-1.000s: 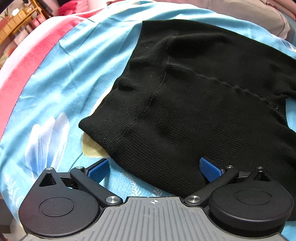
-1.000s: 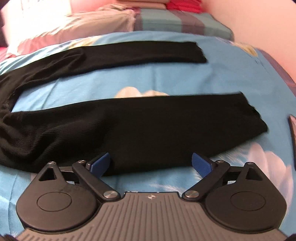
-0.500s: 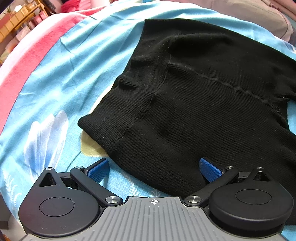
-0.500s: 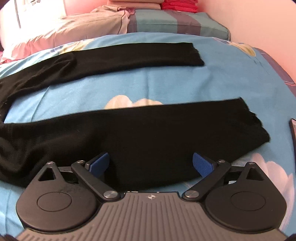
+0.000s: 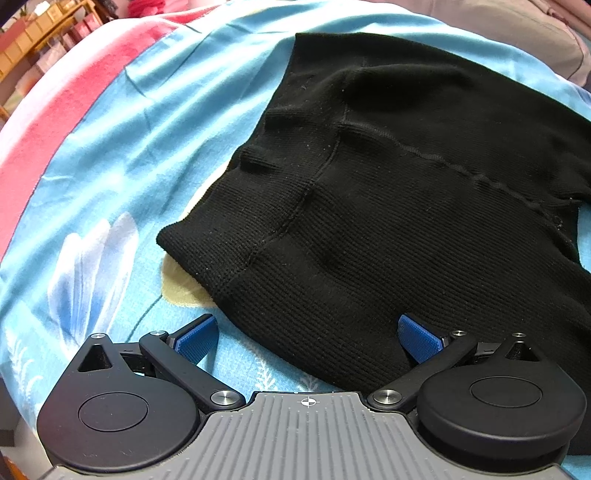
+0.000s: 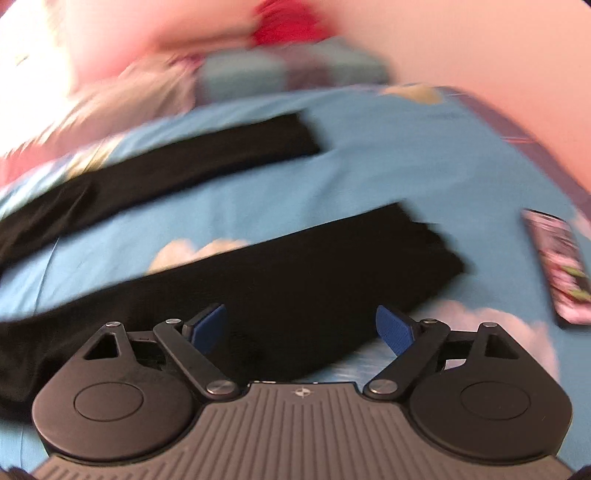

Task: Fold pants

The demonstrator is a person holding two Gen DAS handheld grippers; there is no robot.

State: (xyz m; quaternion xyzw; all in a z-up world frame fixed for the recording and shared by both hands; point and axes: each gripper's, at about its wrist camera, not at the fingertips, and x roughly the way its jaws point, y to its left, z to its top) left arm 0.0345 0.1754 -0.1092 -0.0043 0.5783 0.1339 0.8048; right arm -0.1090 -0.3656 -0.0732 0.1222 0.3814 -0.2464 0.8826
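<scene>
A: We log the black pants spread flat on the blue bedsheet, waist end toward the left side, both legs running out to the right. No brand, label or legible writing found on them.

B: Agreed. In the right wrist view the near leg and far leg lie apart, bare sheet between them. That frame is motion-blurred.

A: We note the left gripper hovering at the waist's near edge, jaws spread wide and holding nothing; its right pad overlaps the fabric, its left pad over sheet.

B: The right gripper is likewise wide open and empty, over the near leg close to its cuff.

A: Surroundings: a pillow beyond the waist, a phone-like object lying right of the cuff; its print is unreadable.
</scene>
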